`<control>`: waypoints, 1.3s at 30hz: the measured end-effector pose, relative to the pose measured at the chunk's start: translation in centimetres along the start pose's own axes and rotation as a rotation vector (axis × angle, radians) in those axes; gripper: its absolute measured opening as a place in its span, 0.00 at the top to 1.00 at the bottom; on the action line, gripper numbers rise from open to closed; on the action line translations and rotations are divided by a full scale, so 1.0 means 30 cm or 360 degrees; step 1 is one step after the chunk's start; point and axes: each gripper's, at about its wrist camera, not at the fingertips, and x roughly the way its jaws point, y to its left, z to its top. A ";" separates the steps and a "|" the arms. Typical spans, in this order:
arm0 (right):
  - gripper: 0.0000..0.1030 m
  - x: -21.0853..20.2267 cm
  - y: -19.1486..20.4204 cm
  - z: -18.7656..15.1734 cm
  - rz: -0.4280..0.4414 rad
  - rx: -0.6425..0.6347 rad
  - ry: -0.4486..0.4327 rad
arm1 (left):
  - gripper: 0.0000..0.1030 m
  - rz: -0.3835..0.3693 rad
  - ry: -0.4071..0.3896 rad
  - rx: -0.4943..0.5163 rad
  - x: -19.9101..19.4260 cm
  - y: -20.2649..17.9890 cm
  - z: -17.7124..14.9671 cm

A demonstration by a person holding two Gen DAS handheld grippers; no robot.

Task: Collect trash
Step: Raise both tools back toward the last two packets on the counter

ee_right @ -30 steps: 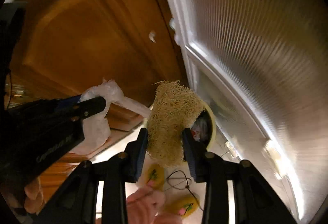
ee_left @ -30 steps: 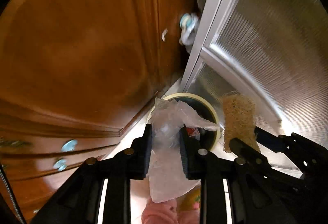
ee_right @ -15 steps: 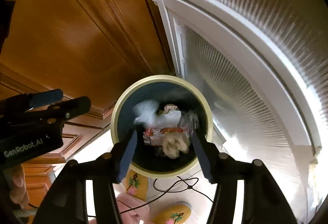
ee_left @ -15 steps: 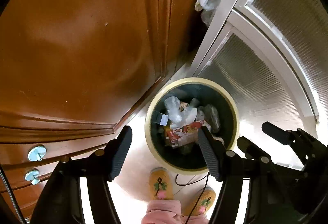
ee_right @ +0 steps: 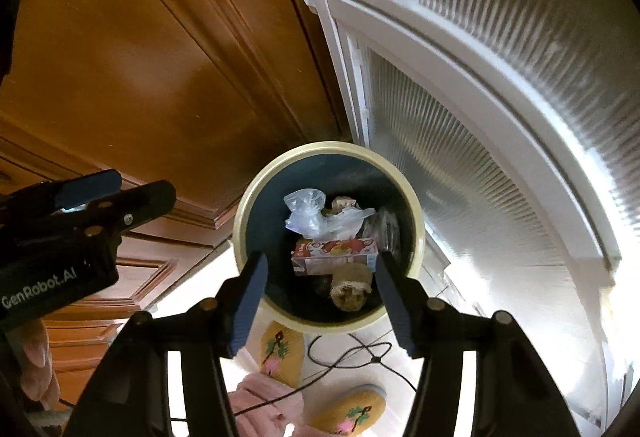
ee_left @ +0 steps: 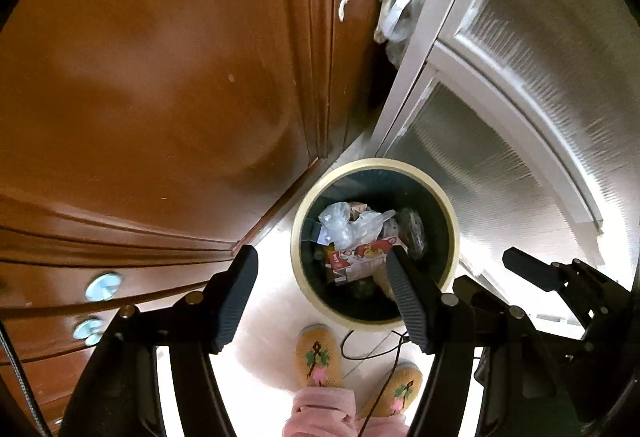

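Floor [ee_left: 276, 321] of pale, glossy tile carries everything we see: a round trash bin [ee_right: 416, 237] with a cream rim stands on it, in the corner where brown wooden cabinets [ee_left: 180, 77] meet a white-framed door of ribbed glass [ee_right: 500, 117]. Inside the bin lie a crumpled clear plastic bag [ee_right: 308, 215], a printed carton [ee_right: 334, 255] just below it, and a tan loofah sponge [ee_right: 350, 287] nearest us. We hold our left claw [ee_left: 320, 297] above the bin, jaws spread wide and gripping nothing; our right claw [ee_right: 318, 297] hangs beside it, likewise spread wide and empty. Yellow embroidered slippers [ee_left: 318, 357] stand on the floor just beside the bin's near edge, with a thin black cable [ee_right: 352, 351] looping past them. Round pale knobs [ee_left: 102, 285] dot the cabinet drawers at the left.
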 end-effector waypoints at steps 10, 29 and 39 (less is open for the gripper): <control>0.45 -0.371 0.078 0.004 0.0033 0.0015 -0.0054 | 0.37 0.0017 -0.0074 -0.0010 -0.421 -0.013 0.025; 0.45 -1.329 0.213 0.074 0.0048 -0.0128 -0.0503 | 0.32 0.0054 -0.0560 0.0157 -1.402 -0.136 0.113; 0.45 -1.660 0.253 0.187 0.0108 -0.0247 -0.0775 | 0.28 0.0071 -0.0814 0.0136 -1.741 -0.151 0.201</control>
